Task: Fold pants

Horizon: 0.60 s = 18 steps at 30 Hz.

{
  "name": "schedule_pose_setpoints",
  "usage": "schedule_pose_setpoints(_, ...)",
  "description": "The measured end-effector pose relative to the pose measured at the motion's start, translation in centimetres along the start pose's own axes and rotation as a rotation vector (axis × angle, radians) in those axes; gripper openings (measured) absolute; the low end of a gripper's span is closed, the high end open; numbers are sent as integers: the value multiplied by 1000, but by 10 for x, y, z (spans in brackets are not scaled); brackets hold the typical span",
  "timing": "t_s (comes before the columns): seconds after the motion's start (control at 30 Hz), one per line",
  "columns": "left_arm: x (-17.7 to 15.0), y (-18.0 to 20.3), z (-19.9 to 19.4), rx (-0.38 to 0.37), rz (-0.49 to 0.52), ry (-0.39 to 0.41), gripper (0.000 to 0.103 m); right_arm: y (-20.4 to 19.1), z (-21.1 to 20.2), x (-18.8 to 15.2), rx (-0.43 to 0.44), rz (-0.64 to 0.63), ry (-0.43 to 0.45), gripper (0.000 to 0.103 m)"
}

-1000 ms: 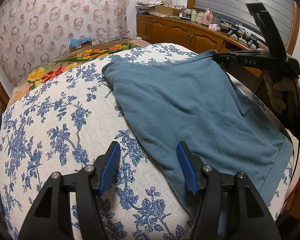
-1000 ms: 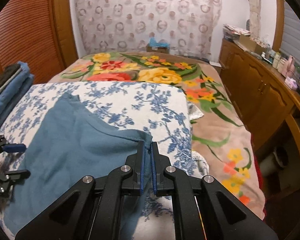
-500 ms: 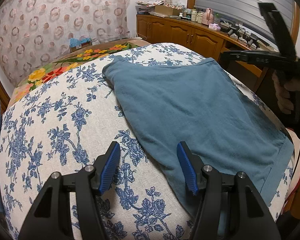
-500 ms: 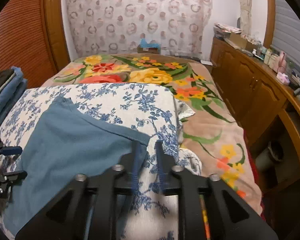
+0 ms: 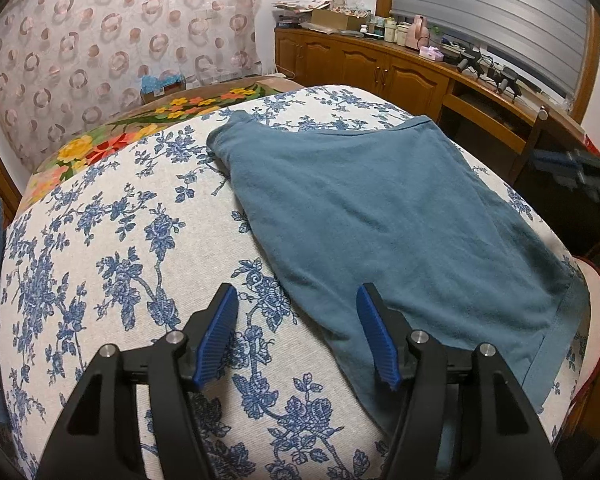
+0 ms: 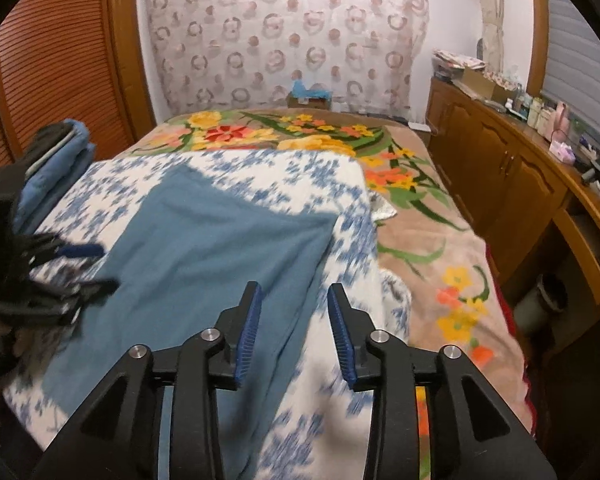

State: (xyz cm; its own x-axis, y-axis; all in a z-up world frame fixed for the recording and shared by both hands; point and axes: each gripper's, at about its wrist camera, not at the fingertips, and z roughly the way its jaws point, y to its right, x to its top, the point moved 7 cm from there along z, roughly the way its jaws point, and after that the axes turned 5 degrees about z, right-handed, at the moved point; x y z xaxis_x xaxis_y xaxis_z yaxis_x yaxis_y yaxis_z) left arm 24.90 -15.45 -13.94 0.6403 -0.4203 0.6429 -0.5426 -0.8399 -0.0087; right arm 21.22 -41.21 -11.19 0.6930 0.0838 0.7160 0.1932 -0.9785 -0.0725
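Blue pants (image 5: 400, 216) lying flat, folded, on blue-floral cloth (image 5: 112, 236) over bed. Left tool (image 5: 296, 336) spread and opening, empty, hovering at pants' near edge. Right tool (image 6: 294, 330) opening, pads clear of fabric, above pants' right edge; blurred. Folded clothes stack (image 6: 56, 160) at left.

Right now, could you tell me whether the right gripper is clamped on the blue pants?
No, the right gripper is opening with nothing pinched between its pads, and the blue pants lie flat on the floral cloth.
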Motion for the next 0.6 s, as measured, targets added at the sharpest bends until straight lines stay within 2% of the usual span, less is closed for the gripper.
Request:
schedule_pose_setpoints(0.17,-10,-3,-12,15,-30,-20,62,-10,-6,-32,7,5,-33,37)
schedule_pose_setpoints(0.43,-28,21,-57,-23,-34,50,62,-13,-22,-59,5,36,-46,37)
schedule_pose_setpoints(0.6,-45,39,-71,-41,-22,58,62,-13,-33,-69,0,51,-39,37)
